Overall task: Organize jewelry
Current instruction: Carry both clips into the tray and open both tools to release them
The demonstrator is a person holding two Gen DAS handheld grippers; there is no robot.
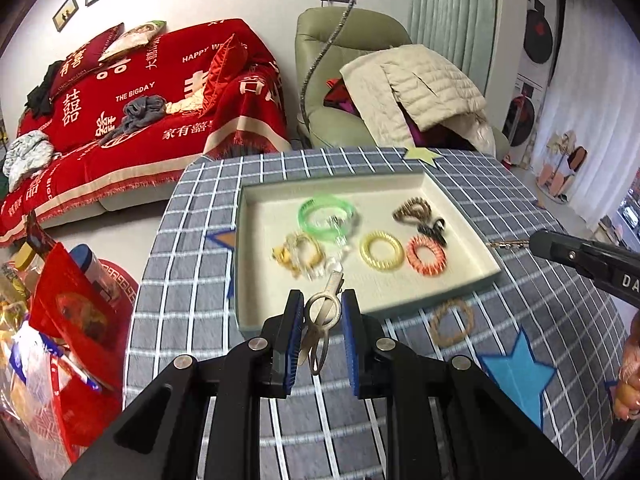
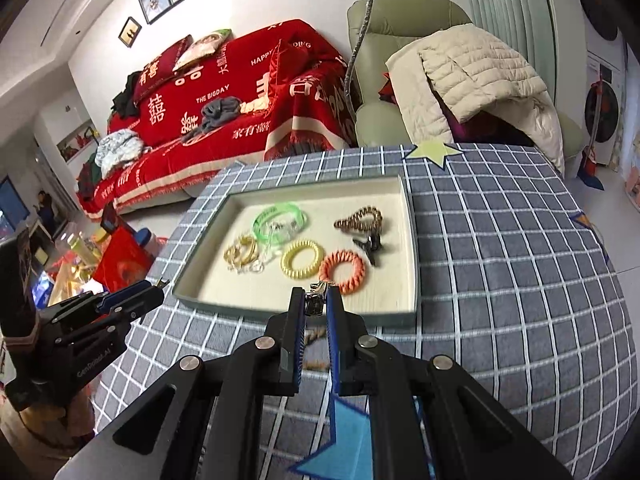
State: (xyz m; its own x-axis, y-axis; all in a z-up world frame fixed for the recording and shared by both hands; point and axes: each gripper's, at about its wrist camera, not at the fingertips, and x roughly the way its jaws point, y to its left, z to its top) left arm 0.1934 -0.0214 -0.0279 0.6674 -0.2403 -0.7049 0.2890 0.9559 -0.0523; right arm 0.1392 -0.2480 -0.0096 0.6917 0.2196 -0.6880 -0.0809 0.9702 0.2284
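While clamped between the blue pads of the left gripper [image 1: 321, 312], hangs a silver metal hair clip with an oval loop [image 1: 320, 316], poised just above the near rim of the shallow cream-lined tray with grey-green walls [image 1: 464, 286]. Closed too, the right gripper [image 2: 316, 300], pinching a small silver-and-dark metal clasp piece [image 2: 316, 302] over the tray's near edge [image 2: 296, 312], just beside the orange spiral hair tie [image 2: 343, 270]. Inside the tray: a translucent green plastic bangle [image 1: 326, 216], a yellow spiral hair tie [image 1: 382, 250], the orange spiral tie [image 1: 426, 255], a brown beaded bracelet [image 1: 412, 210], a black claw clip [image 1: 434, 232] touching that bracelet's near end, and a blurred tangle of gold and clear pieces [image 1: 298, 254] on the left. Outside the tray, flat on the grey checked cloth of the worktop [image 1: 520, 208], a thin brown cord loop [image 1: 451, 322], near the tray's front right corner and beside a blue star patch [image 1: 516, 372]
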